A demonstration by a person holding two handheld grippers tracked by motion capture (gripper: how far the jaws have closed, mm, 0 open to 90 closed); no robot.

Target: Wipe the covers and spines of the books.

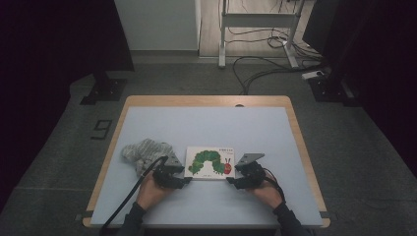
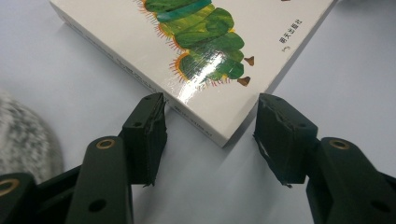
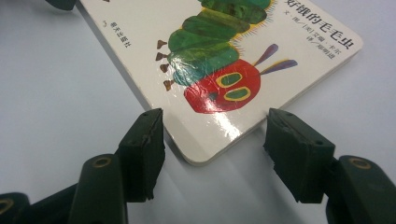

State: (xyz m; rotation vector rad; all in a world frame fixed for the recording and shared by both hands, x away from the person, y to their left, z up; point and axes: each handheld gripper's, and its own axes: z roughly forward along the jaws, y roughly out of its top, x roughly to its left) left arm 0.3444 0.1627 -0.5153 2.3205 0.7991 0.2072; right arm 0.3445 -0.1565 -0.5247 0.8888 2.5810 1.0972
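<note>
- The white, glossy board book with a green caterpillar on its cover [image 1: 211, 162] lies flat on the pale blue desk [image 1: 206, 128], in the near middle part of the desk, its long axis running left to right across it.
- The book's near-left corner [image 2: 223, 138] points straight into the gap of the left gripper [image 2: 210, 135]; the jaws stand apart, one on each side of that corner. The left jaw's tip sits at the book's edge, while the other is just clear of it, so no firm clamp can be read.
- The book's near-right corner, the rounded one by the caterpillar's red head [image 3: 198, 158], lies likewise between the jaws of the right gripper [image 3: 212, 140], which are also apart and straddle the corner without pressing it.
- Relative to the book, the left gripper [image 1: 169, 173] is just off its near-left corner and the right gripper [image 1: 248, 173] just off its near-right one; both are about equally near, so neither hand has the advantage.
- As a judgement, the coming move turns on each corner staying centred in its gap, so both grippers can close on the book together.
- A crumpled grey-and-white cloth [image 1: 146, 151] lies left of the book, just beyond the left gripper and apart from the book.
</note>
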